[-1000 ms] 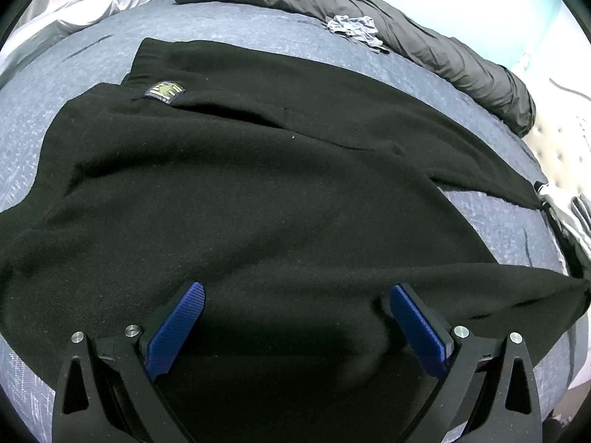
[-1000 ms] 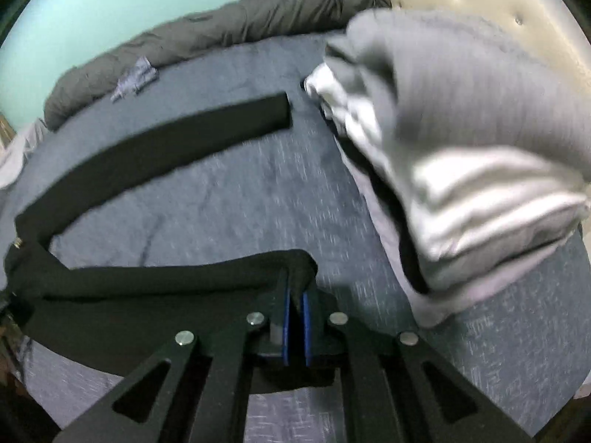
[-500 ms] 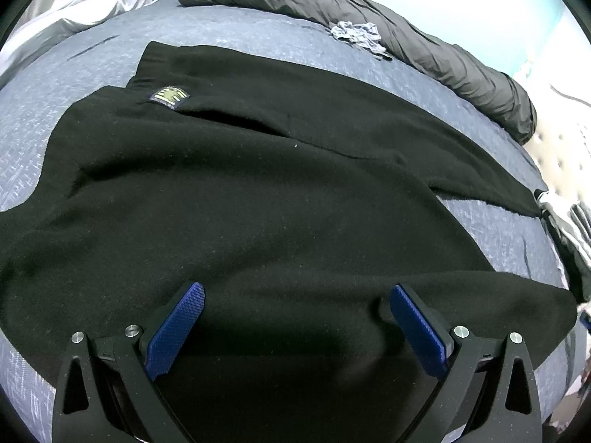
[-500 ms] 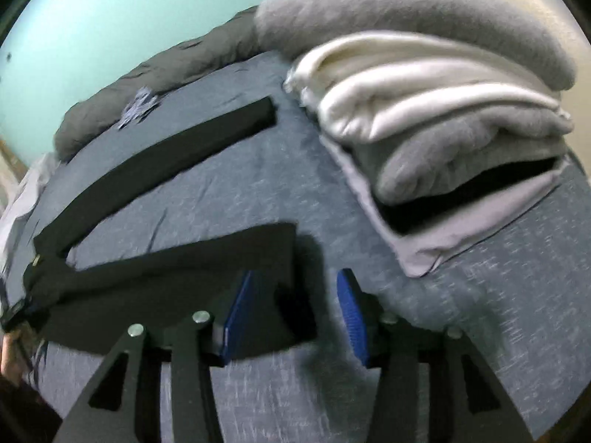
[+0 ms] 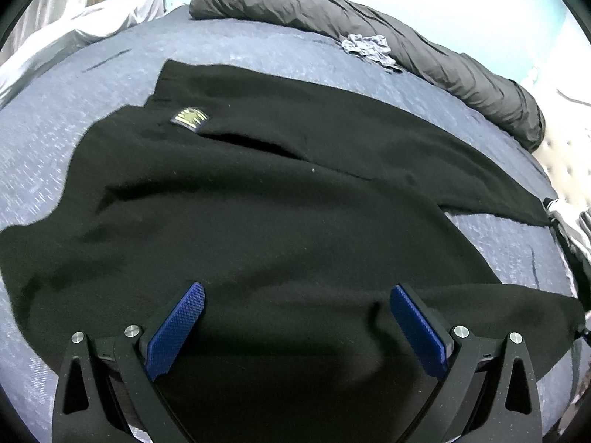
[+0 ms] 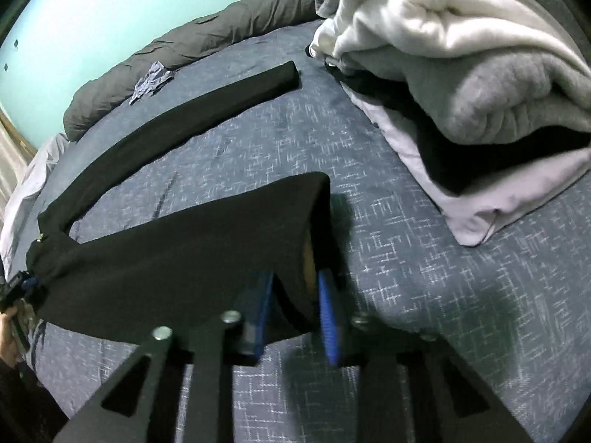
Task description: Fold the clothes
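Gaping left gripper (image 5: 297, 301) over black pants (image 5: 280, 199); right gripper (image 6: 295, 291) part-open astride their hem.

We see a bed (image 5: 258, 55) covered in blue-grey sheeting with a pale crosshatch pattern. Along its far edge lies a long rolled dark grey duvet (image 5: 406, 48), and a small crumpled blue-grey cloth (image 5: 365, 46) rests against it. Behind the duvet rises a pale turquoise wall (image 6: 110, 11). At the left corner of the bed we see a bunched white sheet (image 5: 92, 26). On the right stands a cream tufted headboard (image 5: 569, 162).
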A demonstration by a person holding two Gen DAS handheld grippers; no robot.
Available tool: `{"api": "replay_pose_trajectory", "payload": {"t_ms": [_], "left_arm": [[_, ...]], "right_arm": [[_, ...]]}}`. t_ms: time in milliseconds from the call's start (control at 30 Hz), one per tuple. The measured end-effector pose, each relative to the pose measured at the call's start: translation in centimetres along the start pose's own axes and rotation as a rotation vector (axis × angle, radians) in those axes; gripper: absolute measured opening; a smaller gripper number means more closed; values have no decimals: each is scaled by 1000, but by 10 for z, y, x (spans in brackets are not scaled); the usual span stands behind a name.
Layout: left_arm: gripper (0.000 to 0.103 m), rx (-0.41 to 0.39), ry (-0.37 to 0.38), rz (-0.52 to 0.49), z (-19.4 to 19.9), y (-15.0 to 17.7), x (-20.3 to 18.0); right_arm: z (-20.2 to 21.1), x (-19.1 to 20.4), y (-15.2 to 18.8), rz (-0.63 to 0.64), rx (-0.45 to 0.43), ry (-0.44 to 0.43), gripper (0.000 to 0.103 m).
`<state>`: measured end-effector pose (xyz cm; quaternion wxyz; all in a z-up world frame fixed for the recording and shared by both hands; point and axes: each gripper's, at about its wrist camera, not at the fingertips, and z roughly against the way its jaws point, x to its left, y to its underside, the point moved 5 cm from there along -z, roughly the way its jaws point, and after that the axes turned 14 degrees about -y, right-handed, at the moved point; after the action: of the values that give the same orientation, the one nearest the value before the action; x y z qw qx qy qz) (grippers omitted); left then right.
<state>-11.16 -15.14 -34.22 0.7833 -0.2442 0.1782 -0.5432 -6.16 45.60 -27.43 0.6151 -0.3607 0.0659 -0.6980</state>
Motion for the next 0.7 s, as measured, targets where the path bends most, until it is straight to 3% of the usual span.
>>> {"api": "replay_pose_trajectory", "payload": {"t_ms": [133,367,533,700], "left_arm": [[103,-8,-12,2,9,-3,5],[103,4,4,73,32,-13,22],[103,-2,-44,28,60,-25,35],[103,-15,-87,11,89,-32,54]], "right_arm": [[7,-1,-2,-5,-15,-10,8],[21,9,-5,22,-34,-32,5],[33,19,-8,44,-57,-61,5],[62,23,-10,57,-140,-121,4]]}}
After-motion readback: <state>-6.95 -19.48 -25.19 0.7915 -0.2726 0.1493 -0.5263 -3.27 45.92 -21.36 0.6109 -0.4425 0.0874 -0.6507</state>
